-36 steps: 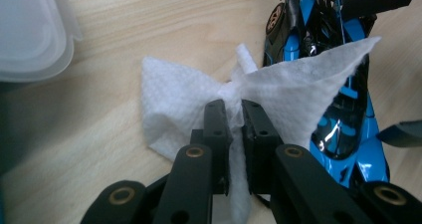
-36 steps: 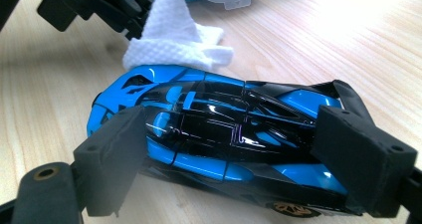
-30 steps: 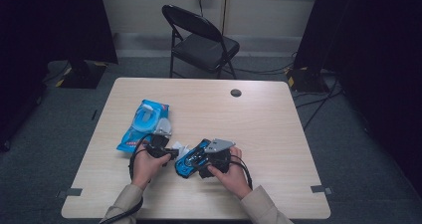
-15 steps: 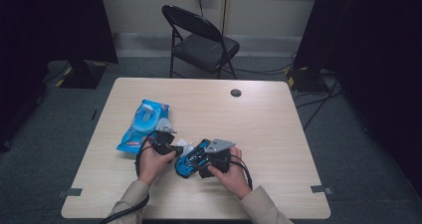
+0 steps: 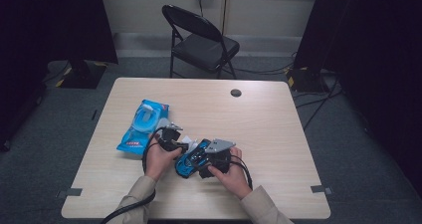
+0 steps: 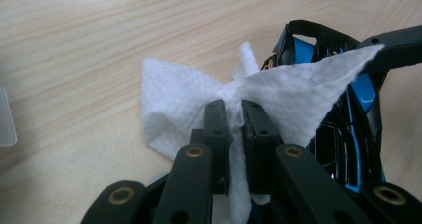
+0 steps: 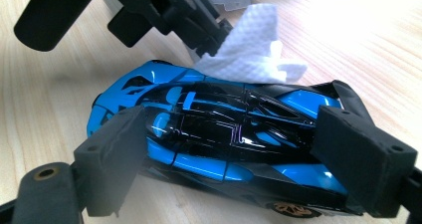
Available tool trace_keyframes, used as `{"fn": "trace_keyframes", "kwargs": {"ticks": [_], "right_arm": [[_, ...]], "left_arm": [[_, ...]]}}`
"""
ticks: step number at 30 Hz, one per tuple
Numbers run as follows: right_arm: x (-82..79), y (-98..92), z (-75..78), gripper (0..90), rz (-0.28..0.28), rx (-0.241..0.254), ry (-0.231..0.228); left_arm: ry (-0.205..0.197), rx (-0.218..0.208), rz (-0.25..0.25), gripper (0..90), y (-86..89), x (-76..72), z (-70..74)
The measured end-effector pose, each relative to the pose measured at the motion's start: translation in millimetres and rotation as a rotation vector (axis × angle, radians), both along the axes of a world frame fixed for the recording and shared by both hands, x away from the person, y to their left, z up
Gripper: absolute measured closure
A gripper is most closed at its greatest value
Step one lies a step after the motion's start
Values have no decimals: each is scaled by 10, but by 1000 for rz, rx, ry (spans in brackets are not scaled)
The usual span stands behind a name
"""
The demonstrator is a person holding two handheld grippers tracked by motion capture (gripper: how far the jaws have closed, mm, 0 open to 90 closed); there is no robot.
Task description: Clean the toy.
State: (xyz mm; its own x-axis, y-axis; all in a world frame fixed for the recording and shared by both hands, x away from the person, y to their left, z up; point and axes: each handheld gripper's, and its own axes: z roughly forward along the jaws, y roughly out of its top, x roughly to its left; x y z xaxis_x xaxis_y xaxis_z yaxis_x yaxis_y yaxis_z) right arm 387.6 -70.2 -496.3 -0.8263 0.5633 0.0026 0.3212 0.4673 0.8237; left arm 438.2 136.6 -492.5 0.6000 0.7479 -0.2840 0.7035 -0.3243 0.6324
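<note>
Blue wipes pack (image 5: 143,126), lettering unreadable

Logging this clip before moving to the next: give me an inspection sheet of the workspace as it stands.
Surface: light wood table with a dark round cap.
Job's things: blue toy car; white wipe against the car.
Clutter: blue wipes pack, lid open.
Grippers: left gripper shut on the wipe; right gripper clamps the car at both ends.
Cables: one trails from each gripper; more lie on the floor.
Surroundings: folding chair behind the table, dark curtains, grey carpet.
</note>
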Motion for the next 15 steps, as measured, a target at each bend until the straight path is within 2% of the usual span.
{"fn": "trace_keyframes", "kwargs": {"ticks": [6,7,15], "right_arm": [[1,-1,0,134,1,0,1],[0,-2,0,134,1,0,0],[2,-9,-4,134,6,4,-2]], "left_arm": [[1,-4,1,827,-43,54,-3],[0,-17,13,826,-63,65,-8],[-7,-12,5,827,-174,162,-9]]}}
